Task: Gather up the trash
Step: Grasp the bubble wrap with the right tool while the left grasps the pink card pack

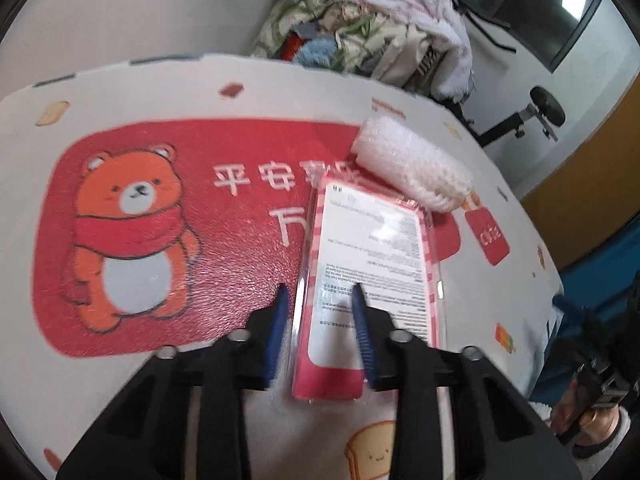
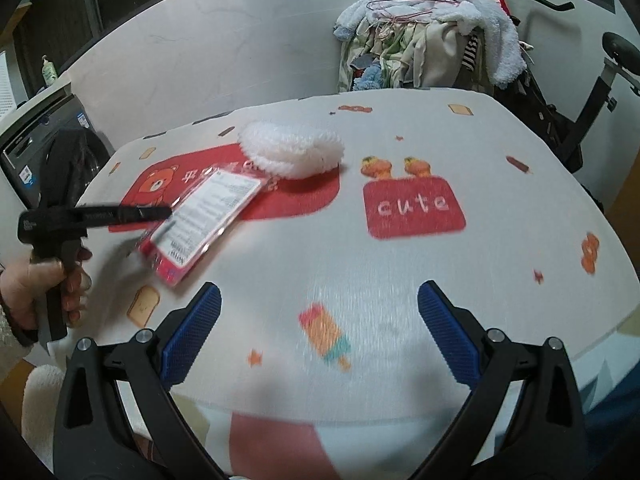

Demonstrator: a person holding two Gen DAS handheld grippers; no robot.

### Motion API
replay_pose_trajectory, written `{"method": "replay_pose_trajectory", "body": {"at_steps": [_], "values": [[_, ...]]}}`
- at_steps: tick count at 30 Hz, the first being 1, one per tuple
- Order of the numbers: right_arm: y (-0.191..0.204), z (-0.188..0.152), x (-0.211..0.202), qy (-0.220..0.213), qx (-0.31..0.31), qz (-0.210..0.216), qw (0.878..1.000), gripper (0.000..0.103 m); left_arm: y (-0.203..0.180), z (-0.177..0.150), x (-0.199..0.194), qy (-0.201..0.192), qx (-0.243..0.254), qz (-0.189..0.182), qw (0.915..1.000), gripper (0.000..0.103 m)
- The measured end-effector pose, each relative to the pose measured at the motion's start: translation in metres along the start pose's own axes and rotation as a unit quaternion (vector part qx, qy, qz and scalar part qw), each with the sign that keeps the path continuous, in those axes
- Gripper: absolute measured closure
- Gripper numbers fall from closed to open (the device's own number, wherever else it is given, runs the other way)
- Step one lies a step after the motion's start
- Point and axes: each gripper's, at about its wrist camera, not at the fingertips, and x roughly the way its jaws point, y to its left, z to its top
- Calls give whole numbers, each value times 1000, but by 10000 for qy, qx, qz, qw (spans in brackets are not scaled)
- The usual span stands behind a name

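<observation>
A flat red-and-white plastic package with a printed label lies on the cartoon tablecloth. My left gripper is open, its blue fingers astride the package's left edge, one pad over the label. A white foam wrap lies just beyond the package. In the right wrist view the package sits left of centre with the left gripper reaching over it, and the foam wrap lies behind. My right gripper is wide open and empty over bare cloth near the table's front edge.
A pile of clothes and towels stands behind the table. An exercise bike is at the back right. A washing machine stands at the left. The tablecloth covers the whole table.
</observation>
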Motion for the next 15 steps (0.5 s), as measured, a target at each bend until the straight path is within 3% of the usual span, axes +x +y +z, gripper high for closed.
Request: {"method": "replay_pose_trajectory", "body": {"at_steps": [5,9,15], "values": [[4,34,20,-88,-107,230,9996,6,11,2,5,61,-187,-403,9990,79],[20,71,51,-111,-524,234,9983,6,7,1,5,20,98,-382,9992,78],[48,121,118,181,-885,152,9958,6,10,-1,5,-49,106,-480,9988,78]]}}
